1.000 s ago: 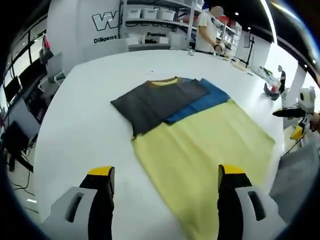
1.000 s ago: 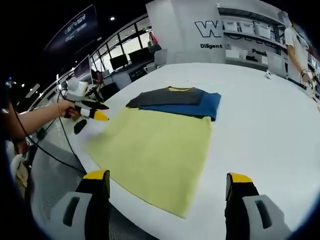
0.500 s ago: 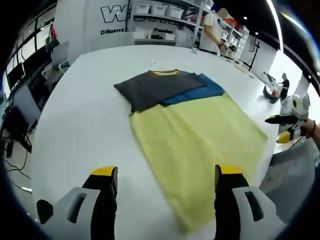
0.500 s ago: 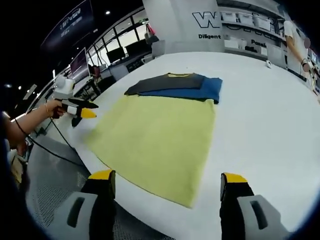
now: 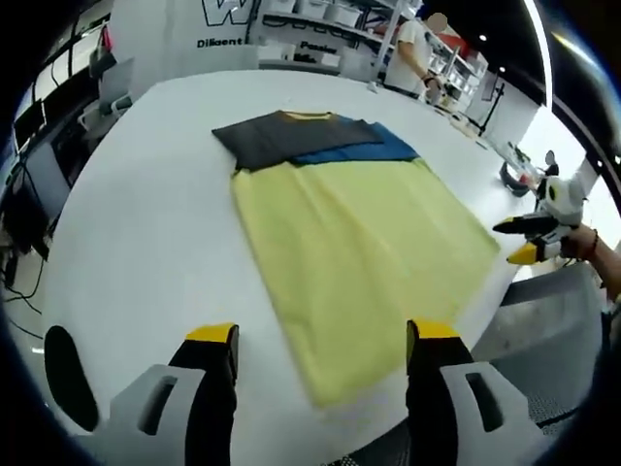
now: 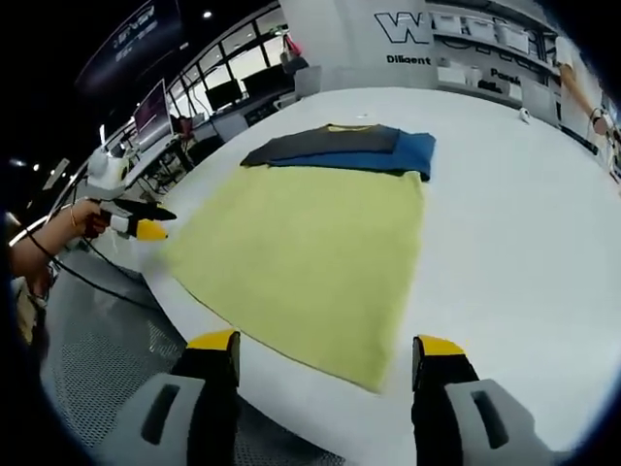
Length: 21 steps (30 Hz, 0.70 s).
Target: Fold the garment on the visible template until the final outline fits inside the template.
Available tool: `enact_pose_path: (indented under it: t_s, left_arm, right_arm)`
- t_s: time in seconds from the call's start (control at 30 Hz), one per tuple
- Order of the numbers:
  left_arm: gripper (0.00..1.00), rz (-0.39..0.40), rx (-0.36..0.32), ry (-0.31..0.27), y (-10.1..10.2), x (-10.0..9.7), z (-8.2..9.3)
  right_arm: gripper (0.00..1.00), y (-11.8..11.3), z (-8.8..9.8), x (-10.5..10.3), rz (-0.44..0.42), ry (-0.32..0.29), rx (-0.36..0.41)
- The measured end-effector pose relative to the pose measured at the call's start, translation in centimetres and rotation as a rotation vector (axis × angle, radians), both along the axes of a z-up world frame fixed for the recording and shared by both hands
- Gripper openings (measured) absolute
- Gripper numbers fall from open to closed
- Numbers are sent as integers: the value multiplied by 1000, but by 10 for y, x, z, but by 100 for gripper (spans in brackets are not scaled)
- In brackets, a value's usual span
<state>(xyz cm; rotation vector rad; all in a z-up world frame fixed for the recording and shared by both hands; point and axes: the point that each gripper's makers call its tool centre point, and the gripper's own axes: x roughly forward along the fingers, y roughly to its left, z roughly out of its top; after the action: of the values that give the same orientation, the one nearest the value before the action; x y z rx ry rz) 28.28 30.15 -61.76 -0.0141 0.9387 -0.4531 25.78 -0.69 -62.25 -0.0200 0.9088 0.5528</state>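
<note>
One large pale-yellow fabric garment (image 5: 359,248) lies spread flat on the round white tabletop (image 5: 146,223), its near hem close to the tabletop's edge. At its far end it meets a dark grey and blue cloth piece with a yellow neckline (image 5: 306,141). I cannot tell whether that piece is the template or part of the garment.

The yellow cloth looks thin, light and limp, so I judge it will drape and slide easily on the smooth surface, and may wrinkle or drag if lifted from one point alone. The two near corners by the hem seem the sensible places to pinch, one per gripper, so the fold carries over evenly.

In the left gripper view, the left gripper (image 5: 320,340) hovers above the near hem, its yellow-tipped fingers (image 5: 213,335) spread wide apart and grasping nothing. In the right gripper view, the right gripper (image 6: 325,345) hangs over the near corner at the tabletop's edge, fingers likewise parted and empty. Each gripper also appears in the other's view, held out beside the tabletop in a person's hand (image 6: 68,225). Shelving with white bins (image 6: 485,73) stands beyond.
</note>
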Motion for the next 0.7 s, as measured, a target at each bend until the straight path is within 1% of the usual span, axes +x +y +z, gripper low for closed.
enact_pose_path:
  t_s: [0.13,0.23,0.3,0.37,0.43,0.5,0.63,0.67,0.7]
  left_arm:
    - [67,6,-6,26,0,-10,-3]
    - [63,4,15,53,1,-18,-8]
    - [63,12,8,80,0,-22,-9]
    - [62,23,-4,91,-2,-24,-10]
    - [59,30,-1,101,-2,-26,-12]
    - [54,37,23,101,-1,-27,-13]
    - [47,73,14,117,0,-29,-13]
    - [45,82,24,130,1,-32,-14]
    - [44,81,33,131,1,-34,-14]
  right_arm:
    - [68,3,-3,-3,14,4,-16]
    - [64,2,-1,-2,3,-1,-12]
    - [64,1,-1,-1,1,0,-15]
    - [64,0,-1,-2,2,-2,-21]
    - [62,-1,-2,-3,0,1,-23]
    - [61,-2,-2,-4,-8,5,-24]
    - [58,-6,-6,-6,-10,10,-50]
    - [57,-6,-7,-7,-7,15,-60]
    - [56,-6,-9,-7,-6,19,-66]
